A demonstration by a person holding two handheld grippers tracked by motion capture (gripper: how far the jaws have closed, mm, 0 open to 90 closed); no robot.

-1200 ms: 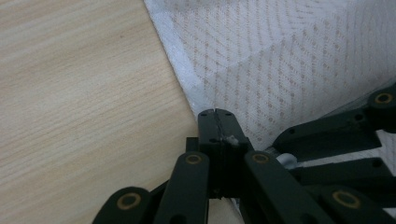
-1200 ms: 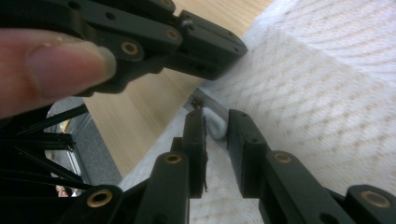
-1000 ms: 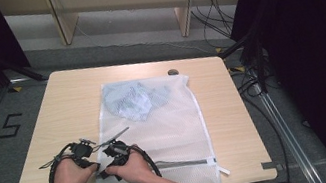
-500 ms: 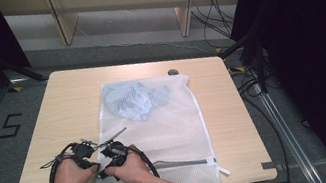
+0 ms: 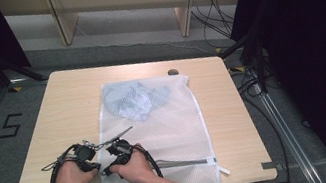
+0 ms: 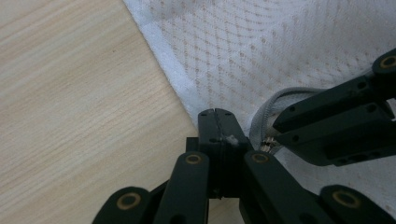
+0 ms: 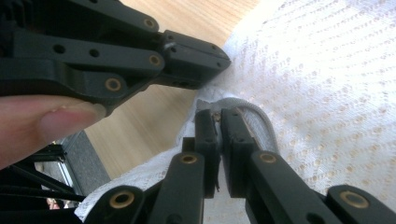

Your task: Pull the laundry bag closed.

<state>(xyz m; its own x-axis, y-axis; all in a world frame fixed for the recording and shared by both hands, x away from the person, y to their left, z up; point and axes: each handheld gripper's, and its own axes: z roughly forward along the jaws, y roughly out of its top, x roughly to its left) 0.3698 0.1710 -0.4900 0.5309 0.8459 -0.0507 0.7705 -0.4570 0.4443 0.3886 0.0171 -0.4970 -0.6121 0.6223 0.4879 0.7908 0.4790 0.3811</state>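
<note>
High view: your left gripper (image 5: 91, 152) and right gripper (image 5: 111, 157) meet at the near left corner of the white mesh laundry bag (image 5: 169, 136), which lies flat on the wooden table (image 5: 61, 104) with a pale blue garment (image 5: 134, 99) inside its far end. The grey zipper (image 5: 183, 161) runs along the bag's near edge, to the right of both sets of fingers. A black "5" (image 5: 8, 126) is marked on the floor left of the table; no other writing is legible.

Left gripper view: your left fingers (image 6: 208, 126) are pressed together on the bag's hemmed edge (image 6: 163, 56), just beside the curled grey zipper end (image 6: 266, 116). Keep this clamp fixed; it anchors the fabric against the pull.

Right gripper view: your right jaws have just been closing, and the right fingers (image 7: 233, 135) now stand together with a small metal piece, apparently the zipper pull (image 7: 216, 116), pinched at their tips. The zipper tape (image 7: 254, 121) curves away immediately beyond the fingertips, and the left gripper sits just above them.

Procedure: confirm the pull is seated fully between the pads before moving. Draw it along the zipper line, away from the left fingers, low and parallel to the table. Keep the mesh taut between both grips so the slider does not snag the fabric.
</note>
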